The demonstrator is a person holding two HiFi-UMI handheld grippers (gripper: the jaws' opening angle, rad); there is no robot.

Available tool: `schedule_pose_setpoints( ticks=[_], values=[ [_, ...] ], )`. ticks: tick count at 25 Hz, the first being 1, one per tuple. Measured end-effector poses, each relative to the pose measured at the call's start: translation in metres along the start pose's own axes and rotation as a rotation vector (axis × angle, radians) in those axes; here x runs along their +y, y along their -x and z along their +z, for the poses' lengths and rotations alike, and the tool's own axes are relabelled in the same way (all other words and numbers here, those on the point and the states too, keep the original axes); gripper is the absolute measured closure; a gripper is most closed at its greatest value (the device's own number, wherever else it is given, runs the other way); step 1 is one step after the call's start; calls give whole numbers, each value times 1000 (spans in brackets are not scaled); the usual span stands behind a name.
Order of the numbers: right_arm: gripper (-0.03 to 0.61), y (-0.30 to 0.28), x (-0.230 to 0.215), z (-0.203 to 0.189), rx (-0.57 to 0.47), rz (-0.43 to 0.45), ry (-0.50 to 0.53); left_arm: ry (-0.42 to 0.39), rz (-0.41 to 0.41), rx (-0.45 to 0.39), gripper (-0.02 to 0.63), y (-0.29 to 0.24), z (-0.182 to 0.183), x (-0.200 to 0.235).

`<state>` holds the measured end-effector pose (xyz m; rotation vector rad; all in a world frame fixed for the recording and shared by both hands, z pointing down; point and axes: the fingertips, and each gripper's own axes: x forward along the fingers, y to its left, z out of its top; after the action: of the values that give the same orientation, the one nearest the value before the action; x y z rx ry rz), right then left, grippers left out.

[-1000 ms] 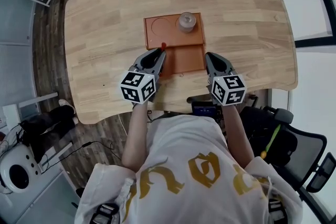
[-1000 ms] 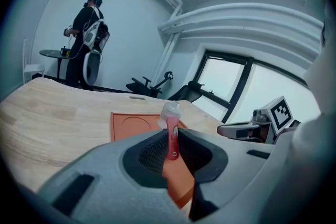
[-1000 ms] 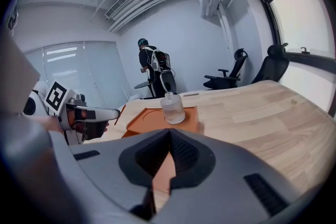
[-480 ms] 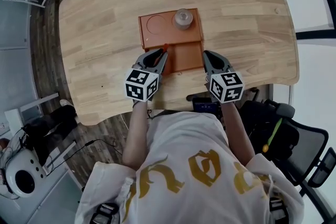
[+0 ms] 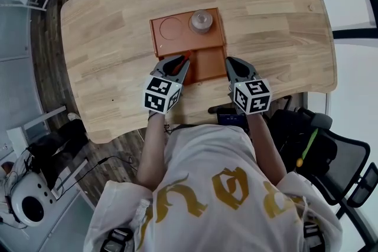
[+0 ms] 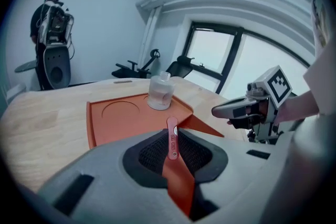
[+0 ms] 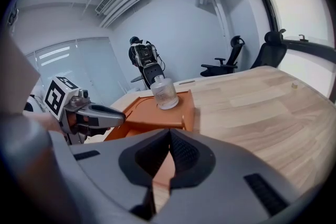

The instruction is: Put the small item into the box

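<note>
Small red item [image 6: 172, 136]: a thin strip clamped upright between the jaws of the left gripper [image 5: 182, 62], at the near left part of the orange box [image 5: 177, 43]. A glass bottle [image 5: 201, 20] stands on the box's far raised section. The right gripper [image 5: 231, 63], its jaws pressed together on nothing, sits by the box's near right corner. The box lies on a wooden table [image 5: 106, 38].

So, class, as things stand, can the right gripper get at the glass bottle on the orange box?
Probably yes. Nothing stands between the right gripper and the glass bottle on the orange box. Its jaws are shut, though, and would need to open first.
</note>
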<state>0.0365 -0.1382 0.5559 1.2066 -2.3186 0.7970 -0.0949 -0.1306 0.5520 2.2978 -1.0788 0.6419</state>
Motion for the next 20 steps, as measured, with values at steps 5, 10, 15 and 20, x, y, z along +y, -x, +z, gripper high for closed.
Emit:
schedule_pose_setpoints(
  ticks=[5,10,15,20],
  values=[
    [568,0,-5,-5,16,-7,-17,-122,-59,93,557,-13,-7,-11],
    [568,-2,-11,-5,18,-14,-29,-170,-105,175,557,-26,-15,-17],
    [566,-5,-19,-4,19,-27,-44,-217,-141,266,557,-38,-26,-19],
    [566,-8,-26,-3,19,-37,-63,-269,-179,335,557,-48,-35,-21]
  ],
)
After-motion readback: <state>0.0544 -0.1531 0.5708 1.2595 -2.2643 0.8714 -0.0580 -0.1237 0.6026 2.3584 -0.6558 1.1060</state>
